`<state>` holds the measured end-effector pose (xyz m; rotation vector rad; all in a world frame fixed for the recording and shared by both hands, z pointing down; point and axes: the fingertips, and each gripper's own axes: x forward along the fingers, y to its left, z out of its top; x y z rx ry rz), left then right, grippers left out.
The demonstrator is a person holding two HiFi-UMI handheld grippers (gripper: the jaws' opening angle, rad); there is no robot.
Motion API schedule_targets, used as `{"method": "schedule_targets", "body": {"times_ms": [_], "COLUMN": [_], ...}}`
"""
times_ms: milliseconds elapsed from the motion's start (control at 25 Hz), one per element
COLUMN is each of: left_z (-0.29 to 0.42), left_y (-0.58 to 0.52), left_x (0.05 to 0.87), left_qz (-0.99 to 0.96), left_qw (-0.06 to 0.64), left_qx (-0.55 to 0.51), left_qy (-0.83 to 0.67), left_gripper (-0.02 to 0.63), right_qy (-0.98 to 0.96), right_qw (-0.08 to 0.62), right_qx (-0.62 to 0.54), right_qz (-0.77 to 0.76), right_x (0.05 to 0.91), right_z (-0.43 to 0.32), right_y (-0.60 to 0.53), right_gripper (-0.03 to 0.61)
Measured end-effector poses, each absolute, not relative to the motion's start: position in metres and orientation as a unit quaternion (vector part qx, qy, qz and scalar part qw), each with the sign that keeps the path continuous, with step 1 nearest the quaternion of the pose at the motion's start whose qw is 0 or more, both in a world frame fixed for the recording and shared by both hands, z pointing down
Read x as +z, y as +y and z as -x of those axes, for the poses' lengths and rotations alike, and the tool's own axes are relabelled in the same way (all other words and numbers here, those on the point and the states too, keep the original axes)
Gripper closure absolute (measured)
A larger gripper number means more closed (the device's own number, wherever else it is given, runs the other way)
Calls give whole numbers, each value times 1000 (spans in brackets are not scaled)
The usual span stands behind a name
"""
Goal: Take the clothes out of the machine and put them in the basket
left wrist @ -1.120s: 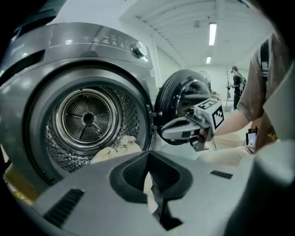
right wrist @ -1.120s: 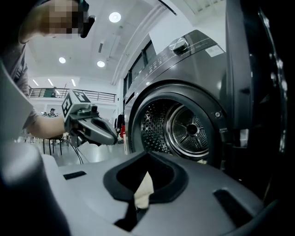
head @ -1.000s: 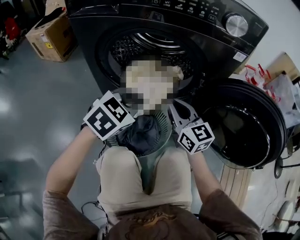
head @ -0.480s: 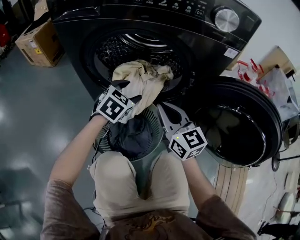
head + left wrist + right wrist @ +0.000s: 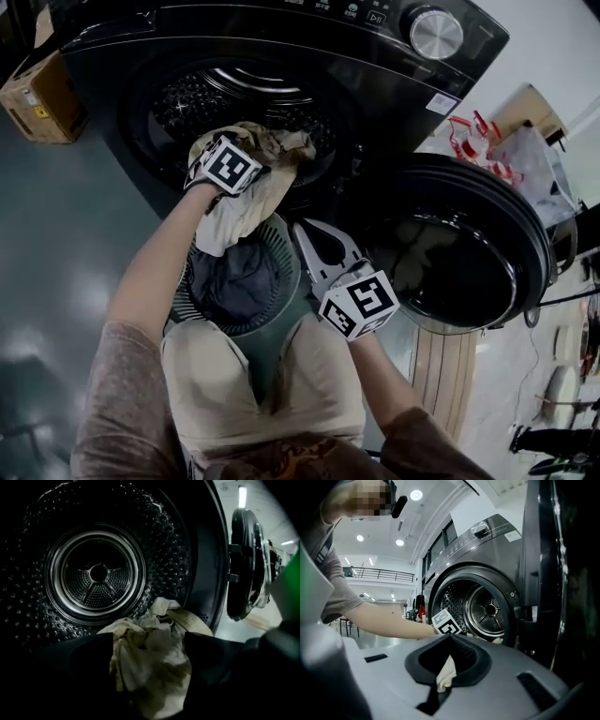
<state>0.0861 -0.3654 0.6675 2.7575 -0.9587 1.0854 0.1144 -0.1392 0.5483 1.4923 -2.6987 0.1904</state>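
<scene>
Left gripper [image 5: 150, 665] jaws just opened wide about the unheld beige garment [image 5: 239, 211], right gripper [image 5: 305, 234] closed: spillage past the near basket [image 5: 287, 261] is risked.

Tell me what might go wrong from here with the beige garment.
1. The left claw has just been opening with the beige garment loose between its jaws, so it may slip away.
2. It drapes out of the drum across the basket rim, so part may land on the floor instead of inside.
</scene>
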Motion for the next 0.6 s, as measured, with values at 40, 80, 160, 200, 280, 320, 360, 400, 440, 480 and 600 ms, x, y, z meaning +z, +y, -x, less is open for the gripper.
{"method": "schedule_targets", "body": {"times_ms": [40, 80, 160, 200, 280, 320, 360, 400, 440, 480, 600], "left_z": [-86, -86, -87, -87, -87, -88, -90, -92, -94, -96, -99], "left_y": [-371, -375, -377, -377, -375, -374, -371, -368, -365, -361, -355], "left_x": [675, 683, 692, 694, 694, 694, 694, 693, 693, 693, 691], "left_qz": [-881, -879, -882, -883, -883, -884, -885, -886, -888, -890, -893], "left_qw": [26, 44, 84, 101, 119, 123, 126, 127, 129, 130, 126], "left_qx": [358, 365, 363, 361, 360, 360, 360, 359, 357, 356, 351], "left_qy": [-307, -303, -289, -284, -276, -272, -268, -263, -258, -254, -253], "left_gripper": [146, 146, 141, 137, 137, 150, 171, 203, 246, 278, 344], "right_qy": [-873, -872, -871, -870, -869, -868, -868, -868, -868, -868, -867], "right_qw": [27, 28, 32, 34, 36, 36, 37, 38, 39, 39, 39], "right_qx": [61, 61, 63, 64, 65, 65, 65, 64, 63, 62, 61], "right_qz": [-483, -484, -486, -487, -489, -490, -491, -491, -491, -490, -492], "right_x": [549, 549, 552, 553, 554, 555, 555, 555, 555, 554, 554], "right_z": [-114, -115, -116, -117, -119, -120, -120, -121, -120, -120, -121], "right_y": [-138, -137, -135, -134, -132, -132, -131, -130, -130, -129, -128], "right_gripper": [581, 581, 581, 581, 581, 581, 581, 581, 581, 581, 580]}}
